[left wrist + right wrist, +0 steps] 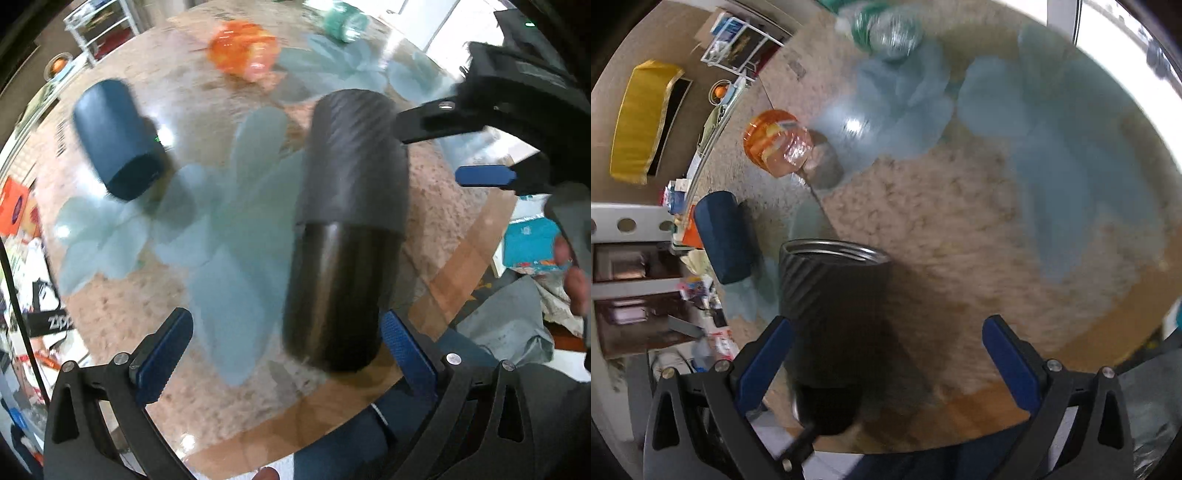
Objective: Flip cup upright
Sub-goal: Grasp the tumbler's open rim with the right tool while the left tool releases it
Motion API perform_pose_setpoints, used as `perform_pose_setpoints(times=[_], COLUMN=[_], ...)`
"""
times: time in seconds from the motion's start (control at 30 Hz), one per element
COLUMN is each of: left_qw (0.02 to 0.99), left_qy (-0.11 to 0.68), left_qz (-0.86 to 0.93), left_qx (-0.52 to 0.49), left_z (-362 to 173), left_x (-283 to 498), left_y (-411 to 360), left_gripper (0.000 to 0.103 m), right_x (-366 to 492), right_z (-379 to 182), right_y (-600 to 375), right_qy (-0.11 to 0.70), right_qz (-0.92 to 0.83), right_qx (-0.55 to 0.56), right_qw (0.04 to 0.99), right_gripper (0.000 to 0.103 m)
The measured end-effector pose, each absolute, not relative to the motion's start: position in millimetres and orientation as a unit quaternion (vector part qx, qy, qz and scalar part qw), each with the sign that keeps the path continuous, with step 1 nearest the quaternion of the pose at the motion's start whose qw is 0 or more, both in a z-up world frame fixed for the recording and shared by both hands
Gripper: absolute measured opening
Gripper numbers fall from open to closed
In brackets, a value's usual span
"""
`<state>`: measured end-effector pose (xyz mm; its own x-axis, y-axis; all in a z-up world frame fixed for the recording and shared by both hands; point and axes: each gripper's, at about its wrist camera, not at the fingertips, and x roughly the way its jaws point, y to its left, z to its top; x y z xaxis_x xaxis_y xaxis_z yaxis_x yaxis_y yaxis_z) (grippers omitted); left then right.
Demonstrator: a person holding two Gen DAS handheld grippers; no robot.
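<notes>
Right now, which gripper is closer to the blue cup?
Left. The left gripper has the blue cup just ahead on its left; the right gripper is farther off, on the far side of the black cup.

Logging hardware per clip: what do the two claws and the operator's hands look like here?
Both claws match: matte black plastic frames with triangular cut-outs and silver pivot screws, each finger faced with a textured blue pad. The left claw has a thin black cable running beside it. The right claw also appears side-on in the left view, with bare fingertips behind it. No sleeve is visible there.
</notes>
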<state>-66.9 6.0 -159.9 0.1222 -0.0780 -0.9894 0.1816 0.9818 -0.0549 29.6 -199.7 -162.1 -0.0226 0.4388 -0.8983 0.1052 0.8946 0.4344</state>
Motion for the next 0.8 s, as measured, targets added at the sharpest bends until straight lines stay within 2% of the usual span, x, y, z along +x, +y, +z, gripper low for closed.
perform_pose_setpoints(times=[0.23,0.7,0.8], left_qw=[0.753,0.762,0.766], left_qy=[0.654,0.643,0.638], left_qz=[-0.067,-0.067,-0.062], left_qx=[-0.003,-0.037,-0.046], left_z=[-158.3,-160.0,-159.7], left_x=[-84.6,-82.1,-82.6], left_y=[39.2,38.3,46.8], left_gripper=[0.103,0.103,0.103], right_x=[52.2,71.2,73.5], right_z=[-176.2,-198.6,-195.2], right_y=[-155.4,-116.2,-111.7], right_qy=[0.732,0.778,0.78], right_qz=[0.134,0.122,0.125], right_qx=[0.202,0.214,0.206], right_qw=[0.637,0.578,0.578], right_gripper=[0.103,0.103,0.098])
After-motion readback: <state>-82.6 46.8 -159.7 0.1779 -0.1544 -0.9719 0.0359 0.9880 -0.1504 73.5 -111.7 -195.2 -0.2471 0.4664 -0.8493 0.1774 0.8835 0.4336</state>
